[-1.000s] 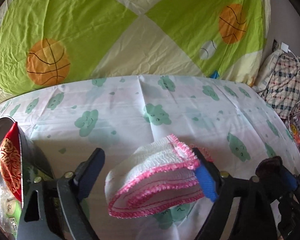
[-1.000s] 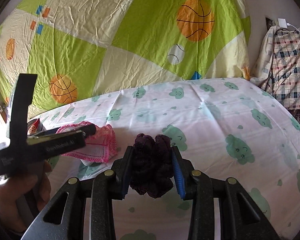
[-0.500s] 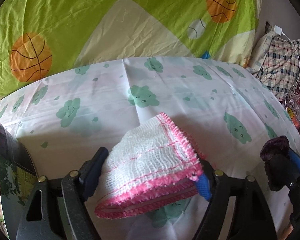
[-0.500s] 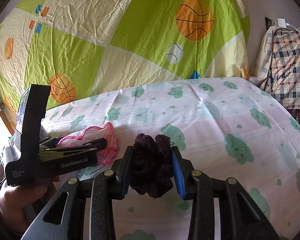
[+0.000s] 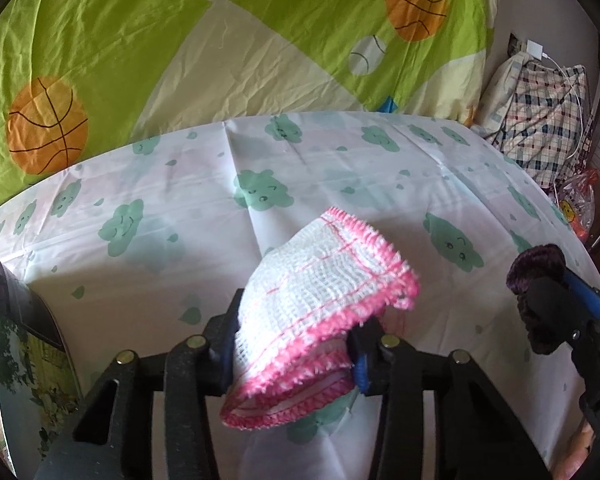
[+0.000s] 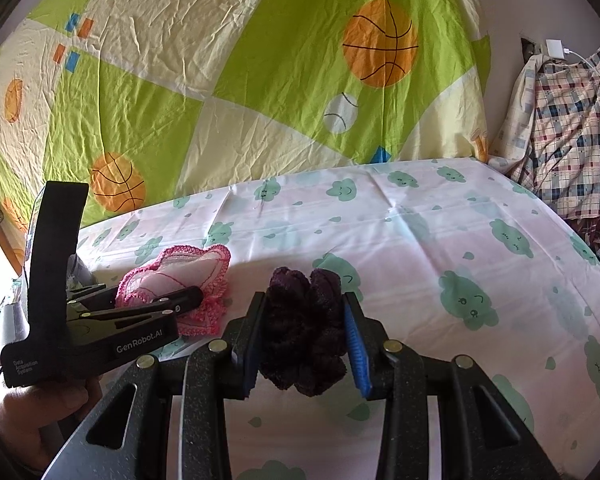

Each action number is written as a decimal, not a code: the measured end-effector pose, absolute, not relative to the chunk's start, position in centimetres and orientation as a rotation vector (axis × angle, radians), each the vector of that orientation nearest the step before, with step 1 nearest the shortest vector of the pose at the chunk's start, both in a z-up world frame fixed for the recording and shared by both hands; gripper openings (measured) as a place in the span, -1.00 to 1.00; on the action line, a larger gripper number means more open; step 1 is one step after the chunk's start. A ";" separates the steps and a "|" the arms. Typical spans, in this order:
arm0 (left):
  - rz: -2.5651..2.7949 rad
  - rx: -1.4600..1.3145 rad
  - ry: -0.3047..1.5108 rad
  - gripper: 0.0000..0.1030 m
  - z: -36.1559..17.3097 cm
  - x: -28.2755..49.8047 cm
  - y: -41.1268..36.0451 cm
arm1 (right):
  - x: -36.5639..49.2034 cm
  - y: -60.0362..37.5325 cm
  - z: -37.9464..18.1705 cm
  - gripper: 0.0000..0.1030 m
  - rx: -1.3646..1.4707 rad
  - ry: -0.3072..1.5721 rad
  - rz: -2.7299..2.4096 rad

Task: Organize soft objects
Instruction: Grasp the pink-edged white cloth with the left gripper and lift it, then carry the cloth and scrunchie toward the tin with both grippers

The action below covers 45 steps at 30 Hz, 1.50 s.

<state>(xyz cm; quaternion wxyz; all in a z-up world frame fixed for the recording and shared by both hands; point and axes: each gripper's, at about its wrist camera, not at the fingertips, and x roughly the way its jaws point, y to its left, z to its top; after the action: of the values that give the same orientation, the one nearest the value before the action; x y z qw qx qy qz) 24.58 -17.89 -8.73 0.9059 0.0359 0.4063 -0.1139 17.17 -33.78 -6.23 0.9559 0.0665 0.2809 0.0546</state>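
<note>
Left tongs (image 5: 296, 344): the jaws have just been closing and now clamp a folded white mesh cloth with pink crocheted edging (image 5: 320, 304). The cloth sits between both fingers, pressed at its folded end; its free end fans upward and to the right above the bed. In the right wrist view the same cloth (image 6: 180, 276) bunches around the tip of the left tongs (image 6: 180, 300), near the left edge of the bed. A hand (image 6: 40, 404) grips the handle of that tool from below.

Right tongs (image 6: 304, 332): closed on a dark purple knitted scrunchie (image 6: 304, 320). The scrunchie fills the gap between the two fingers and bulges above and below them. From the left wrist view the scrunchie (image 5: 536, 268) appears at the right, held clear of the surface.

Bed sheet (image 6: 420, 240): white with green cloud faces, creased along fold lines. The two held items are near each other, not touching, the cloth to the left of the scrunchie.

Behind the far edge of the bed stands a green and cream quilt with basketball prints (image 6: 260, 80). A plaid fabric bundle (image 6: 572, 132) lies past the far right corner, with a white charger and cable (image 6: 556, 48) on the wall above it. A printed package with red trim (image 5: 4, 340) sits at the left edge in the left wrist view.
</note>
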 end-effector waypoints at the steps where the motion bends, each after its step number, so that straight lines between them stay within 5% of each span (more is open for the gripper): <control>1: -0.236 0.072 0.835 -0.28 -8.7 24.5 -17.8 | 17.1 -33.8 -6.2 -0.24 0.134 0.565 0.109; 26: -0.084 0.035 0.551 -0.28 -5.4 17.2 -13.7 | 12.3 -31.9 -3.9 -0.24 0.071 0.271 0.109; 45: -0.057 0.000 0.427 -0.28 -4.4 12.4 -11.2 | 10.7 -27.7 -3.7 -0.24 0.056 0.235 0.187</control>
<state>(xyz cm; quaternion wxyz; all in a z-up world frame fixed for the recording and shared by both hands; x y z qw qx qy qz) 12.40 -11.21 -4.38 0.9769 0.0000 0.2117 -0.0285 10.69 -27.67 -3.70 0.9883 0.0279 0.1173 0.0929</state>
